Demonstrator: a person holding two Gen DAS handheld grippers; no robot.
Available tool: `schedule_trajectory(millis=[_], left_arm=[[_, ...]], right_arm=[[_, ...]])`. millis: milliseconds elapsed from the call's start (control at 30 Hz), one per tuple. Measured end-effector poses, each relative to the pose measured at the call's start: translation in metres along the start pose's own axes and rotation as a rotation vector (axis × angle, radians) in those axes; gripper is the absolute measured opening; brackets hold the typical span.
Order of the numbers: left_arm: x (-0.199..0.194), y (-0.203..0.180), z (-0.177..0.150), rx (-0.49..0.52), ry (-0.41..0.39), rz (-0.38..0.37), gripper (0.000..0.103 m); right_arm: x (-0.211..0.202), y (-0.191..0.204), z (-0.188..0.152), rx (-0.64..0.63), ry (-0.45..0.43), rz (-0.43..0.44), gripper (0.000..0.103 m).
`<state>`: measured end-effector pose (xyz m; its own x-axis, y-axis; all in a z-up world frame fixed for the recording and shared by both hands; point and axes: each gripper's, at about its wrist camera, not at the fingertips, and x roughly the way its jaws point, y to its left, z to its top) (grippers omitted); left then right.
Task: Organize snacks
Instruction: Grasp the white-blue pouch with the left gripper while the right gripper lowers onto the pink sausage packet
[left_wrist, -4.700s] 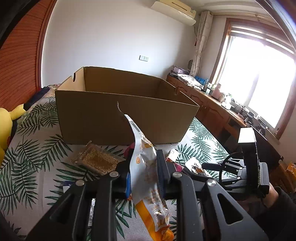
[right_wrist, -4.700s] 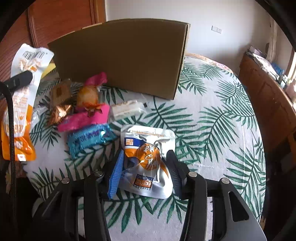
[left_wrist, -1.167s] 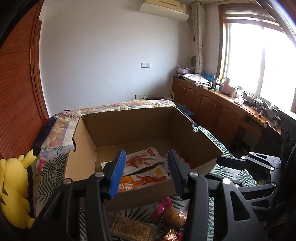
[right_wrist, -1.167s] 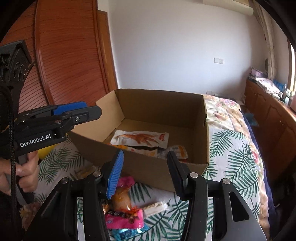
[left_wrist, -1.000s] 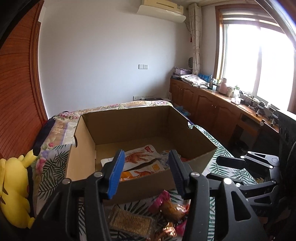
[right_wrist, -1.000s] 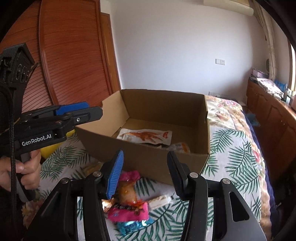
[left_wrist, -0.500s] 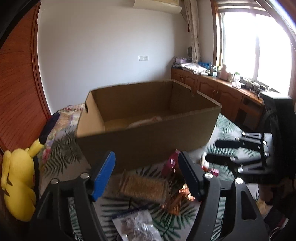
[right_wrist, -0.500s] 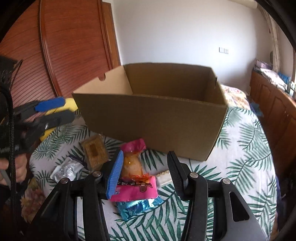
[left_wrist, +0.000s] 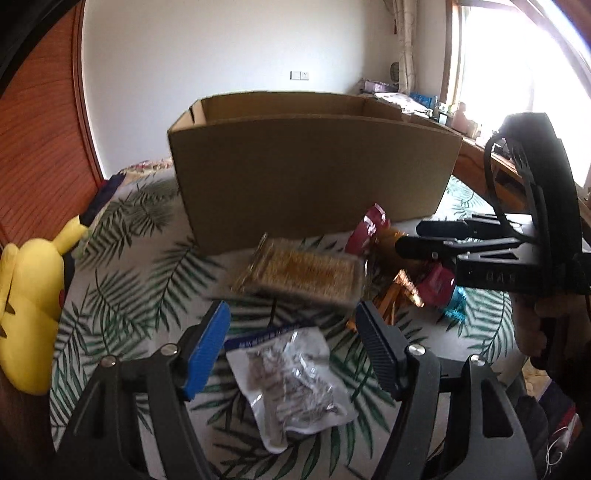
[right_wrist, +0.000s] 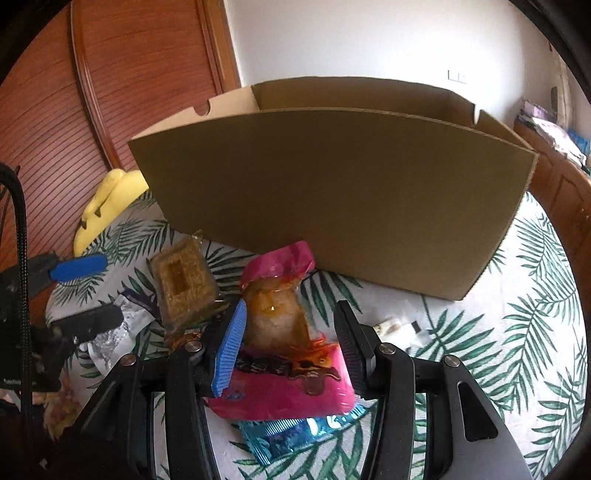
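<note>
Left gripper (left_wrist: 291, 345): jaws spread apart, holding nothing, poised over a silver foil packet (left_wrist: 291, 380) that lies on the leaf-print bedspread (left_wrist: 140, 288) near its front edge. Past the packet lies a clear-wrapped golden-brown bar (left_wrist: 306, 275), and behind that stands the open cardboard box (left_wrist: 314, 173), set toward the middle of the bedspread with its long wall facing the cameras. Its contents are hidden from both views.

Right gripper (right_wrist: 291, 341): jaws likewise apart and gripping nothing, flanking an orange-and-pink wrapped snack (right_wrist: 275, 310) whose pink top end lies close to the box wall. That snack overlaps a flat pink packet (right_wrist: 280, 391), which in turn lies over a blue foil packet (right_wrist: 288, 435) nearest the camera. To the right of this pile, apart from it, lies a small white wrapped piece (right_wrist: 393, 326). Whether the fingers touch the wrappers cannot be determined.

A yellow plush toy (left_wrist: 29, 295) rests at the left edge of the bedspread, beside the reddish wooden slatted panel (right_wrist: 92, 92). In the right wrist view the left gripper appears at far left, next to the golden-brown bar.
</note>
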<state>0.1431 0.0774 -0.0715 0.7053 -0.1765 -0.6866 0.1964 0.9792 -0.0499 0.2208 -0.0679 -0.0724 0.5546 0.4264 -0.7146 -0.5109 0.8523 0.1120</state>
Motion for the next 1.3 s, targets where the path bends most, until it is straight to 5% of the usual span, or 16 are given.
schedule_trajectory(millis=[533, 967, 1300], left_arm=[[0.022, 0.005, -0.021, -0.034, 0.108, 0.022, 0.071], [0.023, 0.006, -0.026, -0.055, 0.132, 0.086, 0.072], [0.019, 0.019, -0.027, -0.113, 0.139, 0.056, 0.072]], right_arm=[[0.014, -0.001, -0.002, 0.008, 0.049, -0.019, 0.053], [0.015, 0.004, -0.004, -0.014, 0.046, -0.066, 0.056], [0.015, 0.004, -0.004, -0.011, 0.044, -0.067, 0.056]])
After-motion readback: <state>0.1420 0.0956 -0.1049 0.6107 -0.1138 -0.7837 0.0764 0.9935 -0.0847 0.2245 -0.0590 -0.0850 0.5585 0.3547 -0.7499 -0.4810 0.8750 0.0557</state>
